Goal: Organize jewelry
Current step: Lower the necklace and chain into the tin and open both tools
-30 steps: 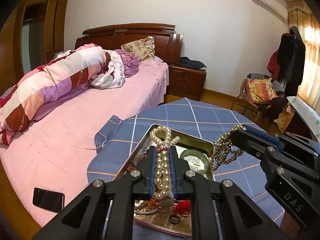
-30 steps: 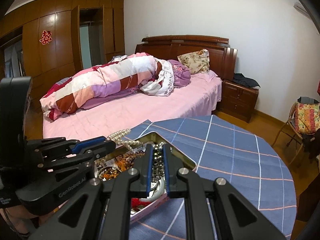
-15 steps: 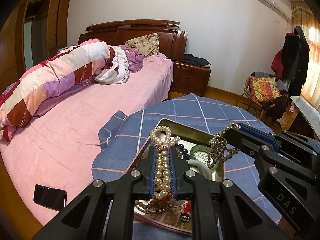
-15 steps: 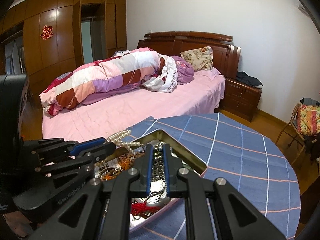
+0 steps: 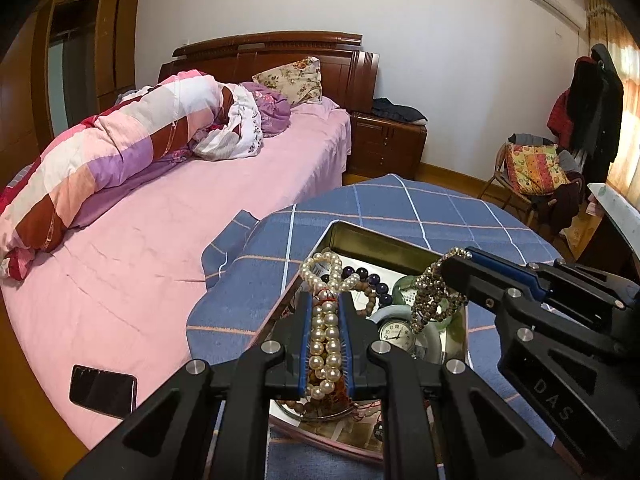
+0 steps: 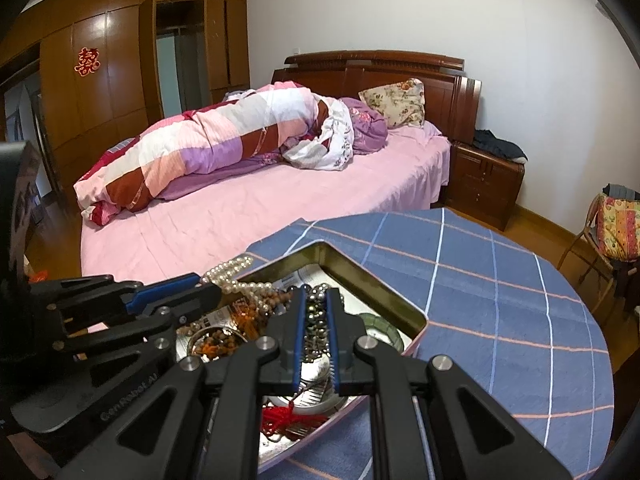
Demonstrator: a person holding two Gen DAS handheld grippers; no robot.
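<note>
The pearls [image 5: 326,344] are being pinched along their length by the left gripper [image 5: 325,312], a loop spilling past the tips toward 12 o'clock. The metallic beads [image 6: 316,320] are being clamped in the right gripper [image 6: 316,300], jaws nearly closed. Both strands are being held over the open tin [image 5: 384,240], where a watch [image 5: 394,334] is lying at about 2 o'clock of the left gripper's tips. Both strings are judged light, limp and slippery, likely to snag; a mid-strand hold seems best. Both grippers are being pointed forward and down.

Home bedroom: bed [image 5: 224,184], wardrobe [image 6: 108,80], nightstand [image 5: 386,146].
</note>
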